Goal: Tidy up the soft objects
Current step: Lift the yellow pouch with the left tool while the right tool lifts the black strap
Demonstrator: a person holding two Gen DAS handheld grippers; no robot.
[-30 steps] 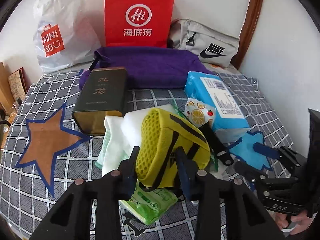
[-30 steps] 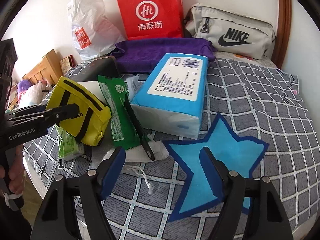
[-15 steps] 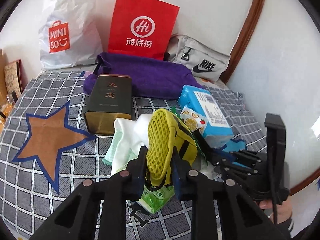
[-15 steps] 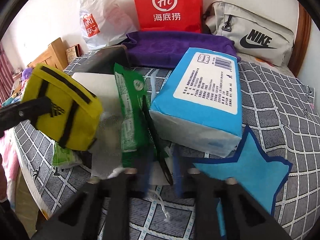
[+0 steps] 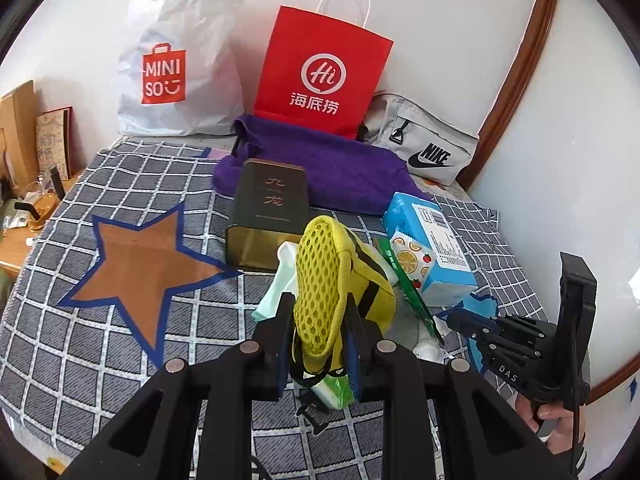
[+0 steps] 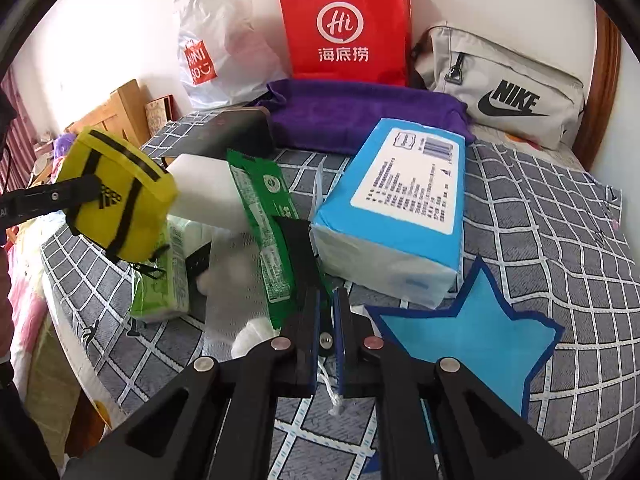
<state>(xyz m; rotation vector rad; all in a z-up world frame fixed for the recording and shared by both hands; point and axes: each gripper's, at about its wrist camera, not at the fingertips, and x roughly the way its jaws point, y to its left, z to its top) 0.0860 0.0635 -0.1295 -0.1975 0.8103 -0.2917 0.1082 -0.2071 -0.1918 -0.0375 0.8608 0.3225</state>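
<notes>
While the yellow pouch [image 5: 340, 280] hangs clear of the bed [image 5: 80, 344], squeezed in the left gripper [image 5: 318, 320], it reads as light and squashy; the mesh side gives, so a mid-body pinch should hold. Right gripper [image 6: 325, 312] has its jaws nearly together on a black strip [image 6: 298, 248] lying beside the green packet [image 6: 260, 216] and blue tissue pack [image 6: 400, 208]. A second ago those right jaws stood wide over nothing; the pouch was lower, still among the pile.
</notes>
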